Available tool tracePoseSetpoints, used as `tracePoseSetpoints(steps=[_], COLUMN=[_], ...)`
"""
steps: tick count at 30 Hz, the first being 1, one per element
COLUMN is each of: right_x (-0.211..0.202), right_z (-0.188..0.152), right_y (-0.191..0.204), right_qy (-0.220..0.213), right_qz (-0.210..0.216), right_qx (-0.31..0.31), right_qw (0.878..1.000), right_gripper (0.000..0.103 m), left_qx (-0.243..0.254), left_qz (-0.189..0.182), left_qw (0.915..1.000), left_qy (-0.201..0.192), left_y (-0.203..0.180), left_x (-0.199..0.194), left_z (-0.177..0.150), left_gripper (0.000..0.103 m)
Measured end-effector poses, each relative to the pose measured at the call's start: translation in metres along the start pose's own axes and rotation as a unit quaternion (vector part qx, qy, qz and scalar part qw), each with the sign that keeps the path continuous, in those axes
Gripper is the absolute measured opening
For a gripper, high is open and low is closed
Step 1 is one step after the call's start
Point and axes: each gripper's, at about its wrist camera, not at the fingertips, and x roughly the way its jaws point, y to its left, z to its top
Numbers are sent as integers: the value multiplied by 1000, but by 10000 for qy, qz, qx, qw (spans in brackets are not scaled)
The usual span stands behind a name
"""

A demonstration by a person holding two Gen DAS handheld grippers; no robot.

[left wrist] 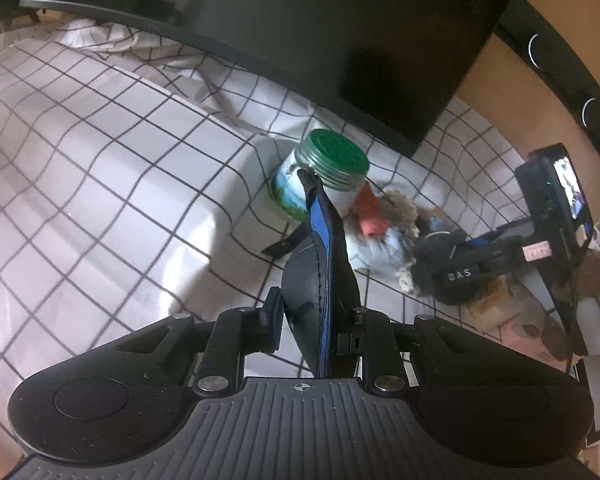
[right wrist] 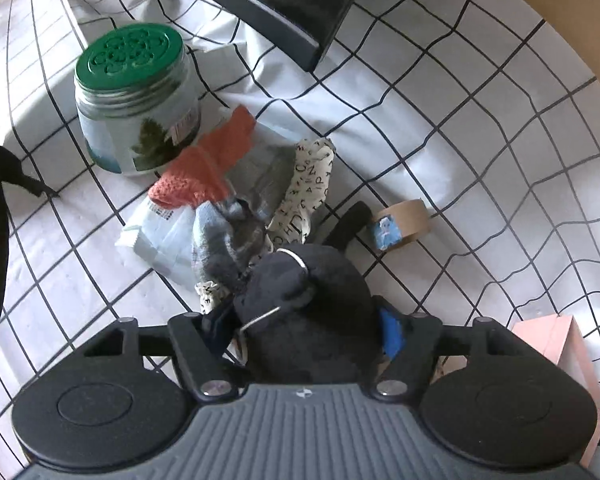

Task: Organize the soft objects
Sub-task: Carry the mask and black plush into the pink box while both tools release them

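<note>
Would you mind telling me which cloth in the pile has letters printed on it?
The cream cloth on the pile's right side carries black letters; the orange knit and the grey-blue sock are unlettered.

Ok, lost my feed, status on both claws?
Left claw shut on black-blue pouch. Right claw shut on black plush. Sock pile beside green-lidded jar.

black plush (right wrist: 300, 312) | upright | beside heaped soft cloths (right wrist: 236, 184)

One jar (right wrist: 136, 108), one tape roll (right wrist: 404, 226), two tools (right wrist: 300, 328) (left wrist: 320, 312).
</note>
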Motion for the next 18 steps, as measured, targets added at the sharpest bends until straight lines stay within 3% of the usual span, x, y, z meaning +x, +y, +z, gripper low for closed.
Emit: tracePoseSetpoints(steps=[3, 9, 14, 18], right_x=[-15, -80, -160, -212], right_z=[-3, -3, -14, -34], right_y=[-2, -26, -69, -108], right_qy=[-141, -919, -1873, -2554], right_qz=[133, 349, 505, 277], right_qx=[91, 400, 937, 1252], right_qw=[9998, 9944, 9765, 9583], right_gripper=[65, 65, 65, 65], left_qx=[113, 675, 1164, 1458], left_qz=[-2, -8, -173, -472], left_qw=[9999, 9967, 9880, 9798], left_qy=[-58, -456, -1004, -1287], left_y=[-2, -27, -69, -110], left_x=[1, 0, -6, -6], left_z=[7, 46, 89, 110], left_gripper=[25, 25, 25, 25])
